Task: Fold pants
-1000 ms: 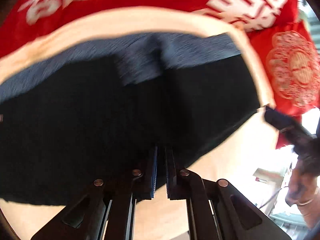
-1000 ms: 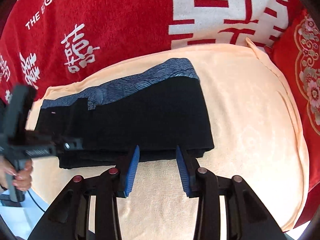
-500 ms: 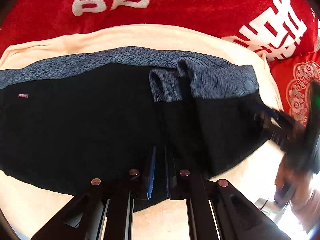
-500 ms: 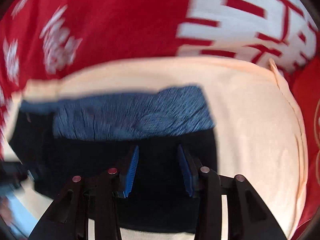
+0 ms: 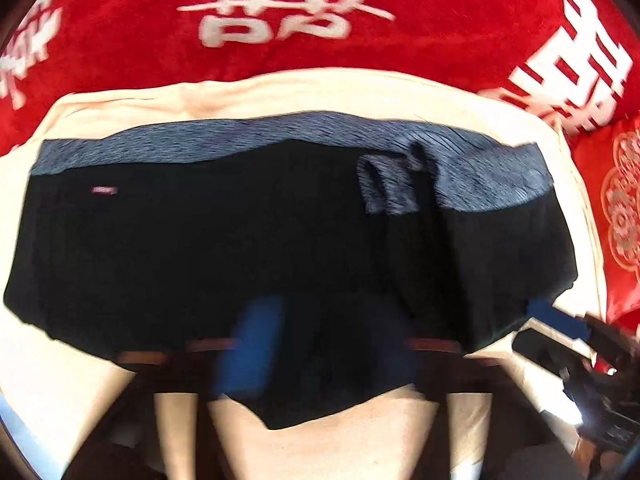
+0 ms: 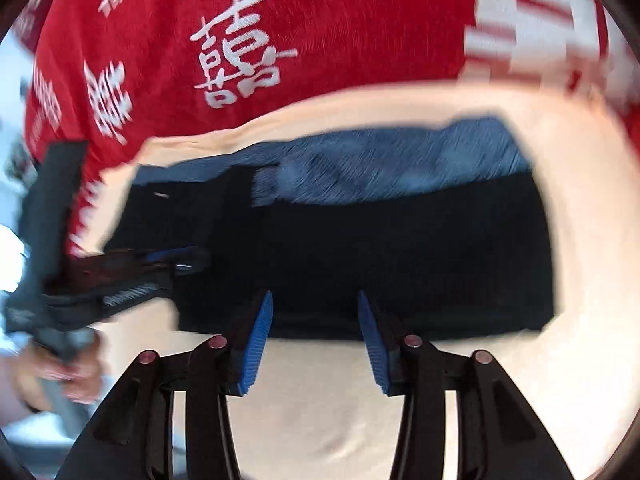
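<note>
Right gripper [image 6: 315, 336]: ribbed blue pads spread apart, nothing between, poised at near edge of pants [image 6: 360, 256]. Left gripper [image 5: 320, 344] smeared by blur (jaw state: cannot tell), low over pants' near hem. Pants black, folded into broad slab, heathered blue-grey band along far edge, lying across peach cushion [image 6: 400, 420]. Left view alone shows small red tag [image 5: 104, 190]; right view shows hand [image 6: 60, 372] gripping left tool. Red plush blanket [image 5: 440, 20] behind.
</note>
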A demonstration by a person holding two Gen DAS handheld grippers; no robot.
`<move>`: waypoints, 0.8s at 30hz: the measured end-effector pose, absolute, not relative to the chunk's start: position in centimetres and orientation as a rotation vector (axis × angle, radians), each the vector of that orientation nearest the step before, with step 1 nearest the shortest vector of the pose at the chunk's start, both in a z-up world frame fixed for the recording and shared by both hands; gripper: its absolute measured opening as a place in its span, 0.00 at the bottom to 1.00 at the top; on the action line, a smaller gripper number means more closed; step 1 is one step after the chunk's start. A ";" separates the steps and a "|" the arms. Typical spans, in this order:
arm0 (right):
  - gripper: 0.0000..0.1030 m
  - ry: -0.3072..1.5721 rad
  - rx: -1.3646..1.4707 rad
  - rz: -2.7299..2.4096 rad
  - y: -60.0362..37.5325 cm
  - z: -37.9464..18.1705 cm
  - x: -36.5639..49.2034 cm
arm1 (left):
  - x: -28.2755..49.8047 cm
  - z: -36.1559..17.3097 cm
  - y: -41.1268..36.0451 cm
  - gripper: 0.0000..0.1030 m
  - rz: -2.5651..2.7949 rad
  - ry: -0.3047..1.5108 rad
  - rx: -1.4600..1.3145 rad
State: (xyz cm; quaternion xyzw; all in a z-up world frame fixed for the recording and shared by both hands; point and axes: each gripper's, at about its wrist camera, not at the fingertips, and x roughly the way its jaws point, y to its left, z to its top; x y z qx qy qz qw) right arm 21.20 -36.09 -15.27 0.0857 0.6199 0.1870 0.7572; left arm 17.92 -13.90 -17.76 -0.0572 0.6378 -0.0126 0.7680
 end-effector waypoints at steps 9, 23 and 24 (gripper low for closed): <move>0.54 1.392 0.735 0.298 -38.8 -17.6 20.2 | 16.2 -17.1 -10.9 0.92 0.035 1.364 -0.129; 0.06 1.403 0.751 0.342 -36.2 -18.7 21.0 | 15.3 -16.8 -10.7 0.92 0.022 1.343 -0.096; 0.06 1.423 0.735 0.335 -35.8 -19.2 20.8 | 15.4 -17.0 -10.6 0.92 0.029 1.351 -0.094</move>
